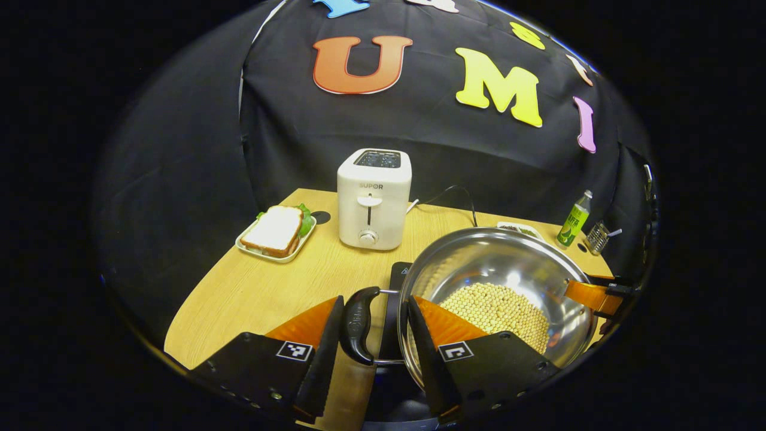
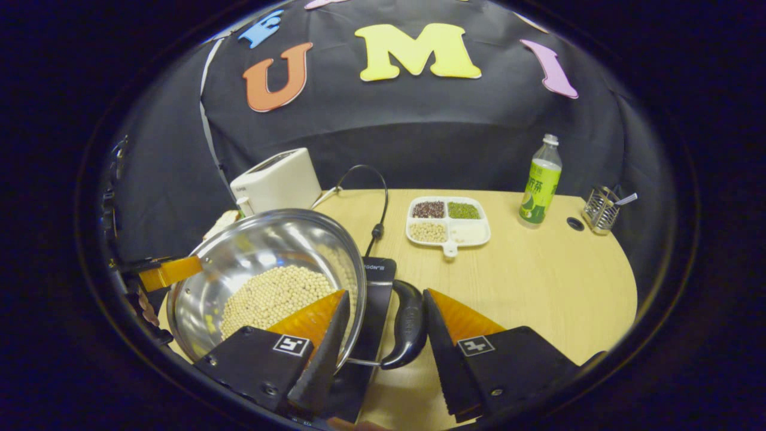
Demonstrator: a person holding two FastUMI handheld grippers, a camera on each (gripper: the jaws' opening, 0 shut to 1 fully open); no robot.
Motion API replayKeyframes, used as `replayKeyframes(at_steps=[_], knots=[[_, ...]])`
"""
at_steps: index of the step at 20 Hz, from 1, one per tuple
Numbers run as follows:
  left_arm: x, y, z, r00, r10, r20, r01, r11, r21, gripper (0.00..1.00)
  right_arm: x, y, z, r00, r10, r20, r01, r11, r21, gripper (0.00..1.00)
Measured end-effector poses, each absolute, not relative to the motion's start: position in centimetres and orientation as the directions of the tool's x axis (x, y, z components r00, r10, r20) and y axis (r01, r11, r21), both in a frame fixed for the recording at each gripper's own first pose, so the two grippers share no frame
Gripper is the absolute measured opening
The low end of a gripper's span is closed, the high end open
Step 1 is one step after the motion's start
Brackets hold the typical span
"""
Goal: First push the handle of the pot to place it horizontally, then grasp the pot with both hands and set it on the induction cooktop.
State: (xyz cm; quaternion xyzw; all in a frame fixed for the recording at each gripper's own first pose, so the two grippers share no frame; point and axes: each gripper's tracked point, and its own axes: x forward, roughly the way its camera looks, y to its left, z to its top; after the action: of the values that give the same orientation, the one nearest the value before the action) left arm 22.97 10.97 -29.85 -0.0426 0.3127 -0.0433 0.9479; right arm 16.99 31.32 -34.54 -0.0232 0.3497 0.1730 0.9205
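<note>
On the left of the desk (image 1: 251, 293) sit a sandwich on a plate (image 1: 276, 230) and a white toaster (image 1: 374, 200). They are well away from the job.

Next is the left hand-held gripper (image 1: 376, 299). One finger is outside the black left handle (image 1: 358, 326). The other finger is inside the rim of the pot (image 1: 479, 263). Both look pressed on, so it seems clamped on the pot.

The pot is in the middle, over the black cooktop (image 1: 400, 278). I cannot tell if the bottom is touching the cooktop yet. It is full of little yellow beans (image 1: 497, 308), so it will be heavy and the beans can roll.

The right hand-held gripper (image 2: 386, 293) does the same on the other side. One finger is inside the rim and one is outside the right handle (image 2: 410, 326). It looks clamped too.

I think the step now is setting the pot down. To do it well, keep both sides at the same height so the beans stay in. Go down slowly and straight. Put the pot in the middle of the cooktop, not hanging off an edge. Hold tight until the bottom sits flat, then let go with both sides together.

On the right are a white tray of beans (image 2: 447, 220), a green bottle (image 2: 540, 182) and a small wire holder (image 2: 601, 209). They are far enough away.
</note>
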Motion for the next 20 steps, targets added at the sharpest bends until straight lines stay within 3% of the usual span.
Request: replayKeyframes(at_steps=[2,3,4,6,8,9,20], knots=[[23.3,11.2,-29.4,0.815,-0.107,-0.569,0.033,0.99,-0.139,0.62,17.2,31.4,-33.1,0.733,0.325,-0.597,-0.34,0.936,0.091,0.77],[23.1,11.5,-29.4,0.818,-0.096,-0.567,0.019,0.99,-0.139,0.74,16.9,31.3,-32.6,0.741,0.335,-0.582,-0.342,0.934,0.102,0.81],[22.7,11.9,-28.8,0.83,-0.074,-0.553,0.003,0.992,-0.129,0.78,16.4,31.5,-32.1,0.741,0.356,-0.569,-0.353,0.928,0.121,0.86],[22.1,12.6,-26.8,0.868,-0.03,-0.496,-0.014,0.996,-0.083,0.81,15.0,31.8,-30.7,0.741,0.4,-0.539,-0.387,0.911,0.143,0.87],[20.6,12.1,-24.9,0.883,-0.005,-0.469,-0.027,0.998,-0.062,0.87,13.9,30.7,-29.4,0.767,0.391,-0.509,-0.386,0.914,0.121,0.97],[19.8,12.0,-24.0,0.891,0.01,-0.454,-0.036,0.998,-0.05,0.9,13.2,30.3,-28.8,0.781,0.384,-0.492,-0.38,0.918,0.112,0.97],[8.6,5.0,-14.4,0.96,-0.038,-0.278,0.018,0.997,-0.075,0.96,2.9,22.2,-19.3,0.863,0.373,-0.34,-0.38,0.924,0.05,0.96]])
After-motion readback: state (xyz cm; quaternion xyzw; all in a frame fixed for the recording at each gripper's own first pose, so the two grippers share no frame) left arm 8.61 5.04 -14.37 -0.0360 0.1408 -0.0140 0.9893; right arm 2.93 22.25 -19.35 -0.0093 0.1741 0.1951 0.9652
